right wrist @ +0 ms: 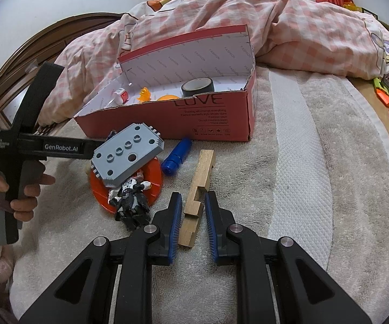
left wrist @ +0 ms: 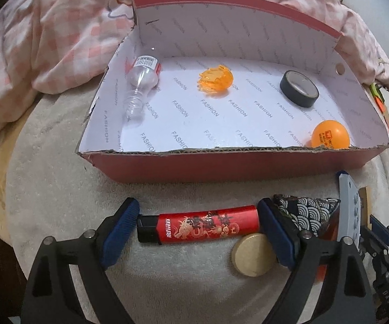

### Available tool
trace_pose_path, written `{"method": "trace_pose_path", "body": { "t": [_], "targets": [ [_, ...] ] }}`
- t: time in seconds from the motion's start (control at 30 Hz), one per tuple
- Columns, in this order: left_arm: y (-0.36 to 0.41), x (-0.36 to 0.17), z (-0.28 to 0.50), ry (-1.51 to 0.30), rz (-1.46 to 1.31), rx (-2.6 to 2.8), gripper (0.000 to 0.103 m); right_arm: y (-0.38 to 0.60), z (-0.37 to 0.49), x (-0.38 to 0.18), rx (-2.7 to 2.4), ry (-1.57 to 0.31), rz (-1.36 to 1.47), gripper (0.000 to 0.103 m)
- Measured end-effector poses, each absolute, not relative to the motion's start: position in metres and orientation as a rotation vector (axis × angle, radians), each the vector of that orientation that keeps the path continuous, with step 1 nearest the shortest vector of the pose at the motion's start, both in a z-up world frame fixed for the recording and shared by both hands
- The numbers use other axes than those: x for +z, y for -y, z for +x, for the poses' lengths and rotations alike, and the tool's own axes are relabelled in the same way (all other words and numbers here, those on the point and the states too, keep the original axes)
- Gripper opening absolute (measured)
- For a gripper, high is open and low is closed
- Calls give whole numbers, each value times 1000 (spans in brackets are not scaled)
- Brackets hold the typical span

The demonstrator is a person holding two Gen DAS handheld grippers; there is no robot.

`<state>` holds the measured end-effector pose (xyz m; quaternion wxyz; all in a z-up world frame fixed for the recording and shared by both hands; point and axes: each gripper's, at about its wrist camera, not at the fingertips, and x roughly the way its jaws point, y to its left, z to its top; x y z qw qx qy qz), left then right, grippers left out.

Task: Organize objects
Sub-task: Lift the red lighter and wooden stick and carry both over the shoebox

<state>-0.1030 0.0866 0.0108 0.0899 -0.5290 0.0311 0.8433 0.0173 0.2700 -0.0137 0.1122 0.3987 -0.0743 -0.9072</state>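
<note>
The red cardboard box rests on the towel-covered bed; its white lining is printed repeatedly with "FASHION" and its outer wall reads "LOVE" above smaller, partly legible lines. Inside lie a clear plastic bottle with a barcode label, a crumpled orange wrapper, a black tape roll and an orange ball bearing illegible print. The left tool stands released, its jaws wide on either side of a red lighter decorated with a dragon; a gold coin lies just beside it. The right tool is narrowed around a notched wooden block, pad contact indeterminate. The left tool's body reads "GenRobot.AI".
</note>
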Motion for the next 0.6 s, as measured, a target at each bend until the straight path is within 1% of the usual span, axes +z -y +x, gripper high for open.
{"method": "trace_pose_path", "body": {
  "t": [0.1,0.2,0.27,0.37,0.5,0.6],
  "targets": [
    [-83,14,-100,-71,-1539,2527,84,-270,17,-13,-2663,220,1173,19],
    [-75,16,-97,-5,-1514,2514,83,-265,18,-11,-2681,191,1182,19],
    [-69,19,-94,38,-1494,2511,83,-258,19,-11,-2705,140,1185,19],
    [-63,24,-88,68,-1463,2517,83,-248,18,-9,-2747,67,1194,13],
    [-66,29,-76,34,-1396,2561,83,-244,16,-7,-2770,51,1192,12],
    [-73,32,-78,-13,-1345,2585,83,-244,19,-1,-2775,80,1170,12]
  ]
}}
